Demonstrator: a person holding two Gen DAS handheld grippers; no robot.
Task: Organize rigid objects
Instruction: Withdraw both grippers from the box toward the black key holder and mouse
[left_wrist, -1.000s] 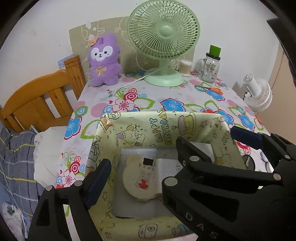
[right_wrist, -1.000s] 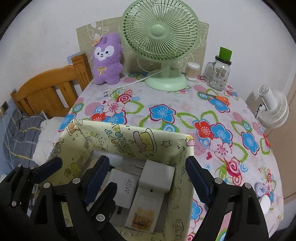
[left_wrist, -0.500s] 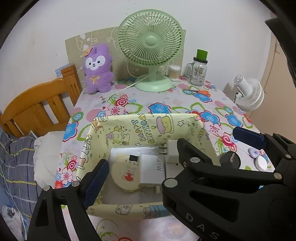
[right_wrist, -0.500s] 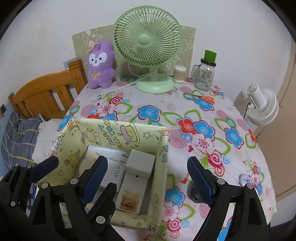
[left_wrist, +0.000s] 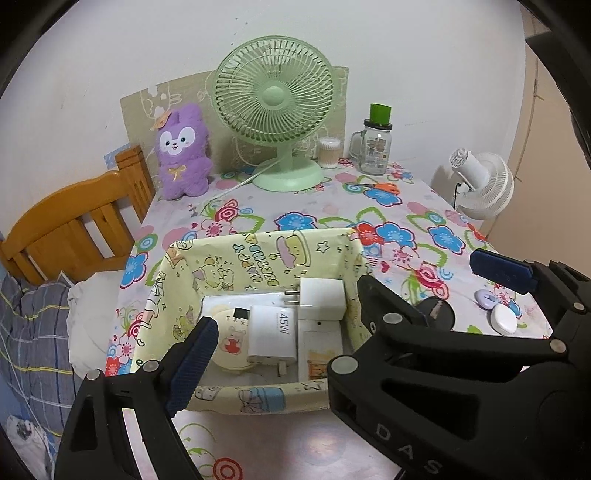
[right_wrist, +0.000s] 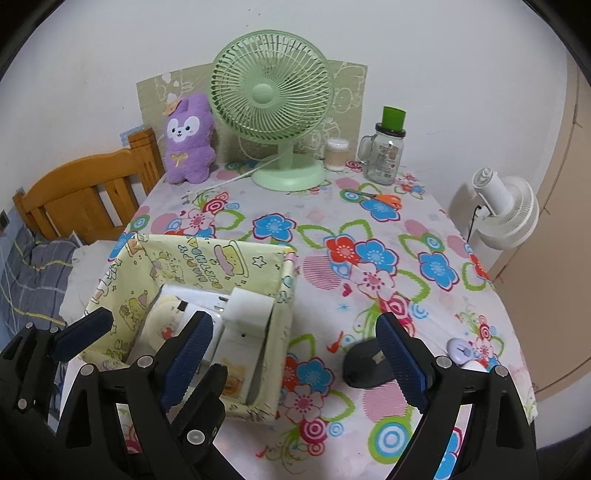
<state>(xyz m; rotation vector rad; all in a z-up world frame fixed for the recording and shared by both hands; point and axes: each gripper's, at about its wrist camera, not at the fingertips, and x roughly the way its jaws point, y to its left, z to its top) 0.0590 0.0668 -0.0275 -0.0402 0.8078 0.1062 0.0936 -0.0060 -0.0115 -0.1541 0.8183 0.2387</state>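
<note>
On the flowered surface (right_wrist: 369, 229) sits a yellow box (left_wrist: 255, 258) holding a white charger (left_wrist: 273, 334) and round case (left_wrist: 231, 343). The left hand-held gripper (left_wrist: 343, 299) hangs apart, empty; the right hand-held gripper (right_wrist: 295, 354) is opening, empty, near a black disc (right_wrist: 364, 363).

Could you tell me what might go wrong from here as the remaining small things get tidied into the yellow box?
1. The black object, lilac piece and white disc lie near the table's right edge; a careless nudge could knock them off.
2. The yellow box looks thin-walled and already crowded with chargers, so pressing more in may buckle a wall.
3. Both grippers are close together; the right gripper, jaws opening and empty, could bump the left gripper.
</note>
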